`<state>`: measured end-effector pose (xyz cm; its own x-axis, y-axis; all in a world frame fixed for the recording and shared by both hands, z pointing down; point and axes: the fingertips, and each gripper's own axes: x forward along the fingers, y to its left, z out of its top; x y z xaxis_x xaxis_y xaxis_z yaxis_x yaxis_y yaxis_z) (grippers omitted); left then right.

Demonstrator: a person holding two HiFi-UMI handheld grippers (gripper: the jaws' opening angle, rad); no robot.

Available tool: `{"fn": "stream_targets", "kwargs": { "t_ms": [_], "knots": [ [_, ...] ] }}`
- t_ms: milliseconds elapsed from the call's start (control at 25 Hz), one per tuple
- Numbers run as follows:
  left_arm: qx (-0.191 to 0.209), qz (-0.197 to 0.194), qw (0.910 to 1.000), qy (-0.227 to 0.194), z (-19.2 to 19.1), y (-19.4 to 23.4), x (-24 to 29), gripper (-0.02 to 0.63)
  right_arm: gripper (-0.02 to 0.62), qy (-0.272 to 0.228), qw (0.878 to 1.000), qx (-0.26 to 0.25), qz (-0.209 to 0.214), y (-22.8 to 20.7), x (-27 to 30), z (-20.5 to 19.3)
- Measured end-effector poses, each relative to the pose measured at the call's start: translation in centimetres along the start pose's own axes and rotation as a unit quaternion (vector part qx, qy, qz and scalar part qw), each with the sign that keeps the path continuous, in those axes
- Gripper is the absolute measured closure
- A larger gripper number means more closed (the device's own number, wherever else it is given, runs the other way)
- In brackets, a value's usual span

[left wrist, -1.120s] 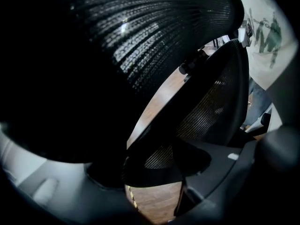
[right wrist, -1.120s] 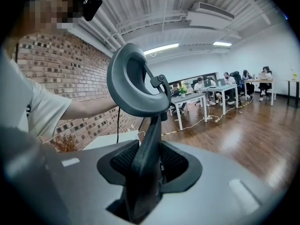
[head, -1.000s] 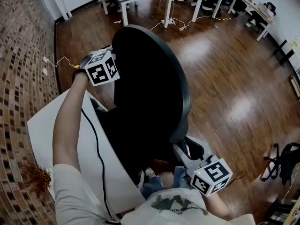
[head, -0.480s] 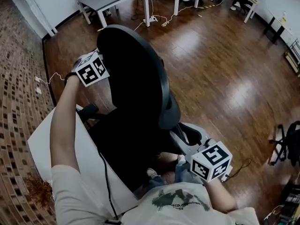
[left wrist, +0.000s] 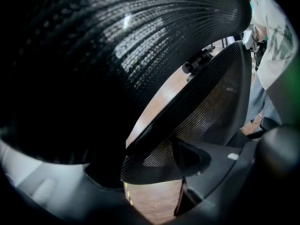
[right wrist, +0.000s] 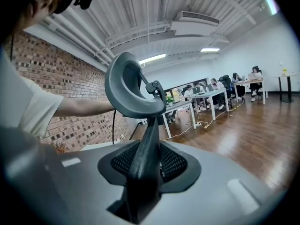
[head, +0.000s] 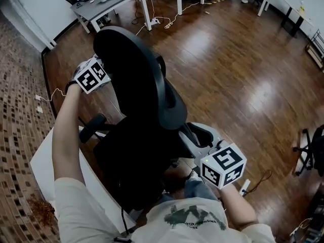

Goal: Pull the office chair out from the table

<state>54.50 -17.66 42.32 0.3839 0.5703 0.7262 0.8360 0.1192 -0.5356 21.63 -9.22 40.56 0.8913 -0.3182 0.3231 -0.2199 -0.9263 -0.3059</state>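
The chair (head: pixel 136 135) has rolled away from the white table (head: pixel 44 162) over the last second. Before, its seat sat tight against the table edge; now its left armrest (head: pixel 92 124) shows clear of the corner, and a strip of wood floor (head: pixel 233 59) has opened between that side and the table's far edge. The room beyond has slid across my head view too, so I am backing off along with it.

My left gripper (left wrist: pixel 140 172) is at the upper left rim of the back (head: pixel 129 59). Its jaws stand wide but are filled: the mesh edge runs between them and the pad bears on it. That grip has not changed. My right gripper (right wrist: pixel 143 172) sits low on the other side, pinching a dark strut of the back frame (right wrist: pixel 147 144). Its jaws have just been closing further on that strut, which stands squarely between the pads.

I judge that both holds are carrying the pull and the chair is tracking with me rather than slipping. The seat still lies just beside the table's near edge in my head view, so I judge the pull well along but not finished.
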Motion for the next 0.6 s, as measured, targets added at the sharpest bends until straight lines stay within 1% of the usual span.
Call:
{"fn": "stream_targets", "kwargs": {
  "t_ms": [200, 280, 480, 600],
  "knots": [
    [-0.016, 0.011, 0.9998, 0.005, 4.0, 1.5, 2.8, 0.281, 0.465, -0.009, 1.0, -0.01, 0.003, -5.2, -1.0, 1.8],
    [-0.019, 0.015, 0.9997, 0.01, 5.0, 1.9, 4.0, 0.279, 0.466, -0.009, 1.0, -0.013, 0.003, -6.9, -1.2, 1.9],
    [-0.039, 0.01, 0.9989, 0.023, 7.5, 2.4, 6.2, 0.28, 0.466, -0.012, 1.0, -0.014, 0.008, -10.5, -1.7, 2.9],
    [-0.038, 0.011, 0.999, 0.021, 9.7, 3.1, 8.0, 0.281, 0.468, -0.023, 1.0, -0.012, -0.002, -13.5, -2.4, 3.8]
  ]
}}
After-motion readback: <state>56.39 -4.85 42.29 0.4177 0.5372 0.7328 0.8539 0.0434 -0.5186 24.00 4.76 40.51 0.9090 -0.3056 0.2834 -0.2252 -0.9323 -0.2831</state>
